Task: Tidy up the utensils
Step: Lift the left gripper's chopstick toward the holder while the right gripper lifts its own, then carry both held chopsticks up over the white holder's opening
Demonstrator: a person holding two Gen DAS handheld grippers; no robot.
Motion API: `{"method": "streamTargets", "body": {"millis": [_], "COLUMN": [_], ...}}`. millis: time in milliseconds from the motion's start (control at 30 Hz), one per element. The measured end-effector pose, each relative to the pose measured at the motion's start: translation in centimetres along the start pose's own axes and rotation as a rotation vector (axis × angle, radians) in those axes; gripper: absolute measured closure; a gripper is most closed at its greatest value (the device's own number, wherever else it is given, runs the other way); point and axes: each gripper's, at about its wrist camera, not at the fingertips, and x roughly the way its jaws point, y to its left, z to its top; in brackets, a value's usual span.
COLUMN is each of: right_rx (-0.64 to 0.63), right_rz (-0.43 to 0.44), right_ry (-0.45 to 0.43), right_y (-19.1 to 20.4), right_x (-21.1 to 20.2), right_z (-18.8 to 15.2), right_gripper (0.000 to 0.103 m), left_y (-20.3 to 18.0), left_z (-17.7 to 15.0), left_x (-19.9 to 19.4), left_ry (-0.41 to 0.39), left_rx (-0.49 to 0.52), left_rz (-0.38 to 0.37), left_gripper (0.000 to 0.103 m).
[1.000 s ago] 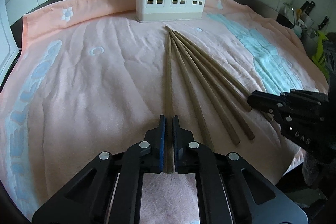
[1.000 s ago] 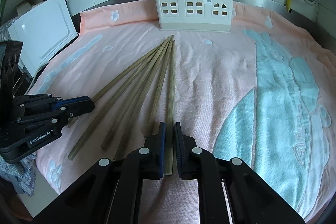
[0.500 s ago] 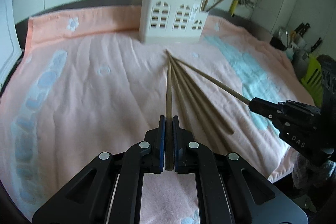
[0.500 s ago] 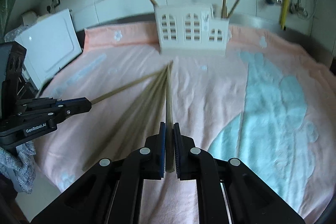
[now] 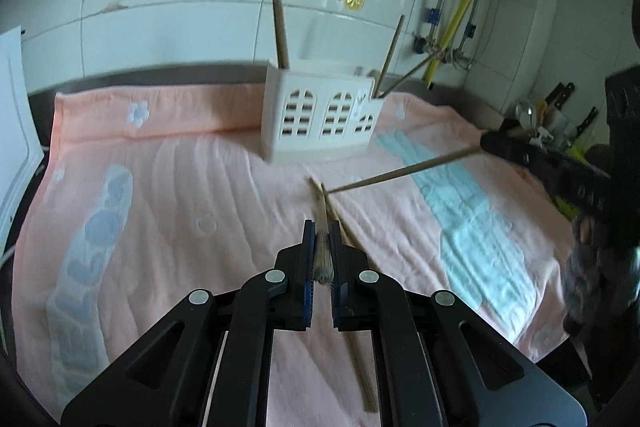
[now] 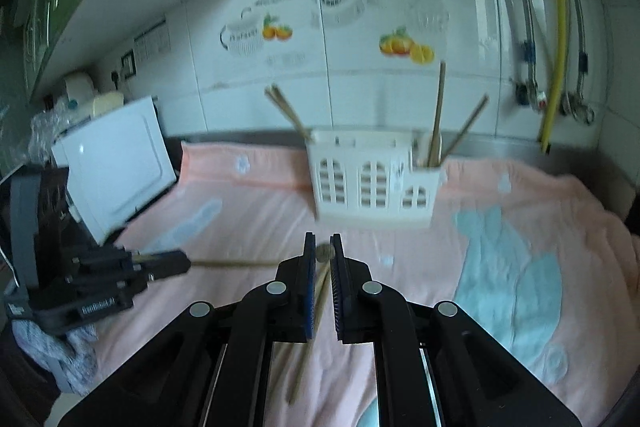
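Each gripper is shut on one wooden chopstick, lifted off the towel. My left gripper holds a chopstick pointing at the white utensil holder; it also shows at the left of the right wrist view. My right gripper holds a chopstick seen end-on, pointing at the holder; it also shows at the right of the left wrist view with its chopstick. More chopsticks lie on the towel. Several stand in the holder.
A pink and blue towel covers the counter. A white board leans at the left. Pipes and a yellow hose run down the tiled wall at the right. Knives stand at the far right.
Both grippers have risen and tilted up with their chopsticks, lifting them off the towel toward the holder. The other chopsticks stay on the towel.
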Motion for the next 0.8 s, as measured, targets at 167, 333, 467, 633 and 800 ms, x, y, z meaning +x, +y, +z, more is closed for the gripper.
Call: {"method": "streamTargets", "body": {"millis": [167, 333, 467, 633, 800], "right_rx": [-0.018, -0.021, -0.020, -0.037, -0.056], "right_rz": [-0.002, -0.020, -0.045, -0.083, -0.135], "right_ry": [-0.020, -0.033, -0.036, -0.052, -0.060], "right_y": [-1.3, -3.0, -4.8, -6.0, -7.1], "right_x": [0.1, 0.4, 0.6, 0.1, 0.3], "right_z": [4.5, 8.6, 12.0, 15.1, 17.2], "right_gripper": [0.096, 0.096, 0.096, 0.096, 0.096], "left_y": [-0.3, -0.6, -0.8, -1.4, -2.5], "left_z": [2.2, 5.0, 7.2, 9.7, 12.7], "left_x": [0.1, 0.5, 0.7, -0.1, -1.3], "left_ry": [-0.010, -0.020, -0.025, -0.066, -0.122], "left_rx": [0.041, 0.082, 0.100, 0.122, 0.145], "left_rz": [0.012, 0.013, 0.000, -0.010, -0.020], "left_gripper": [0.098, 0.098, 0.098, 0.098, 0.098]}}
